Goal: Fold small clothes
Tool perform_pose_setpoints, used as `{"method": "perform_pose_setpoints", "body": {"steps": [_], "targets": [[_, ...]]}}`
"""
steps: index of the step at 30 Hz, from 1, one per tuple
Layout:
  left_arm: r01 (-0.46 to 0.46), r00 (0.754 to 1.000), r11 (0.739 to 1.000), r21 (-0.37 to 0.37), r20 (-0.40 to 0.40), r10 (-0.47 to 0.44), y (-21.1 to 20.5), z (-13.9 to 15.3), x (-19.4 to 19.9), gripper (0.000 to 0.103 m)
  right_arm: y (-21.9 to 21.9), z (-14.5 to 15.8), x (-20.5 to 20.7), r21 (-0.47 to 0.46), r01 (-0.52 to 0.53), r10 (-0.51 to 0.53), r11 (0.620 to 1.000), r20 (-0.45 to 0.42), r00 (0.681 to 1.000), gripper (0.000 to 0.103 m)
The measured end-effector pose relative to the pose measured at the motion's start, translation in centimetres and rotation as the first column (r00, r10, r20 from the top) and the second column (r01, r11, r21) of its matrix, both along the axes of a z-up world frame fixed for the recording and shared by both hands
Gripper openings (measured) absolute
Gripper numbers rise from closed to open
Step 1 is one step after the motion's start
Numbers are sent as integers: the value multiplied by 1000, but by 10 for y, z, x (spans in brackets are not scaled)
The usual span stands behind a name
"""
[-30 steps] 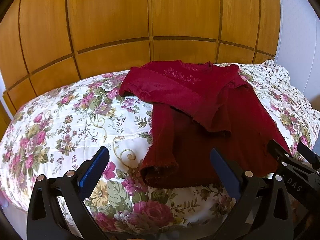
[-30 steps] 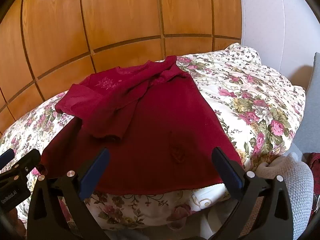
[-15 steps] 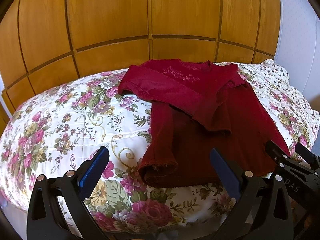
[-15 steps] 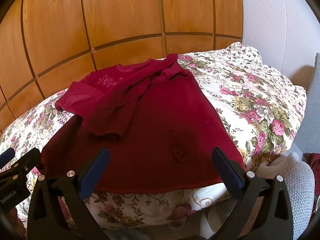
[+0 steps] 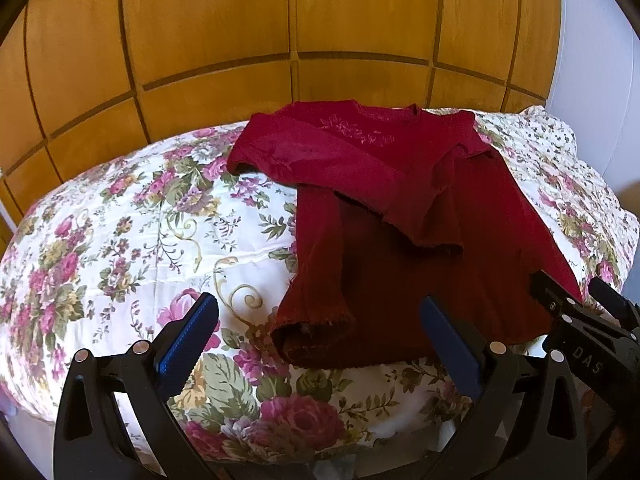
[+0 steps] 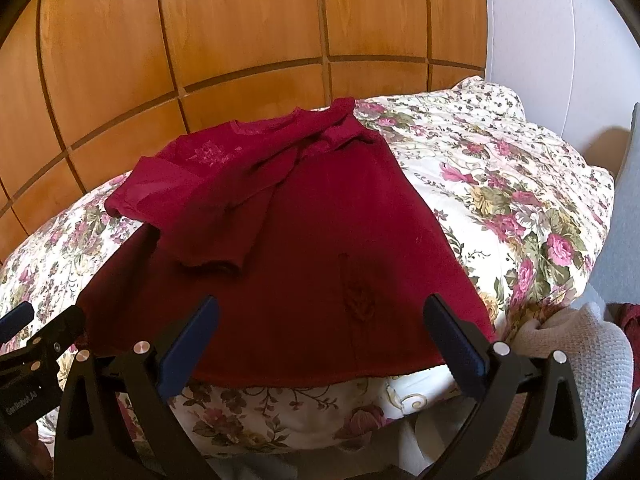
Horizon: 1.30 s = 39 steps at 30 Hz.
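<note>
A dark red long-sleeved top (image 5: 420, 216) (image 6: 320, 248) lies on the floral bedspread (image 5: 120, 240) (image 6: 500, 184), neck towards the wooden wall. One sleeve (image 5: 352, 176) is folded across the chest; the other sleeve (image 5: 316, 280) runs down the left side, its cuff near the front edge. My left gripper (image 5: 318, 336) is open, hovering just before that cuff with nothing between its fingers. Over the hem hangs my right gripper (image 6: 320, 336), open and holding nothing. Each gripper shows at the other view's edge: the right gripper (image 5: 584, 312), the left gripper (image 6: 36, 340).
Wooden panelled wall (image 5: 280, 40) rises behind the bed; a white wall (image 6: 560, 40) stands at the right. A cream knitted cloth (image 6: 580, 360) lies at the bed's front right corner, with a bit of red fabric (image 6: 630, 320) beside it.
Both grippers have drawn back and down slightly, so the top sits a little higher in each view. The garment has not moved; both stay open.
</note>
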State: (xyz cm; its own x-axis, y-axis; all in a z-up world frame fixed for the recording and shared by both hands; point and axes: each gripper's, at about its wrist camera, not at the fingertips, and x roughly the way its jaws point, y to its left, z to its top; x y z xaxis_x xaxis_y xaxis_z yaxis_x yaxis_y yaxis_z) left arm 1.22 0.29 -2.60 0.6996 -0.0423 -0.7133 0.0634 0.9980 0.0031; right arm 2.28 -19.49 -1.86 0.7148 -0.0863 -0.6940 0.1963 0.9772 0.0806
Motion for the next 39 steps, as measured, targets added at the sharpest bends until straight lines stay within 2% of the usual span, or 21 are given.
{"method": "perform_pose_setpoints", "body": {"steps": [26,30,33,35,39], "targets": [[4,1000,1000,-15,-16,-4,2,-4,5,100,3,1,5,1,-12,12,1000,-12,1000,101],[42,997,998,-44,-61,-45,6,-10,12,100,-1,14,2,67,-45,40,997,76,996,101],[75,990,988,-137,-112,-90,15,-19,22,100,1,27,2,58,-71,61,996,161,985,101],[63,993,986,-157,-91,-78,21,-22,25,100,5,31,8,39,-104,97,994,147,984,101],[54,997,995,-82,-57,-59,22,-27,37,100,14,30,33,-87,-122,125,989,25,992,101]]}}
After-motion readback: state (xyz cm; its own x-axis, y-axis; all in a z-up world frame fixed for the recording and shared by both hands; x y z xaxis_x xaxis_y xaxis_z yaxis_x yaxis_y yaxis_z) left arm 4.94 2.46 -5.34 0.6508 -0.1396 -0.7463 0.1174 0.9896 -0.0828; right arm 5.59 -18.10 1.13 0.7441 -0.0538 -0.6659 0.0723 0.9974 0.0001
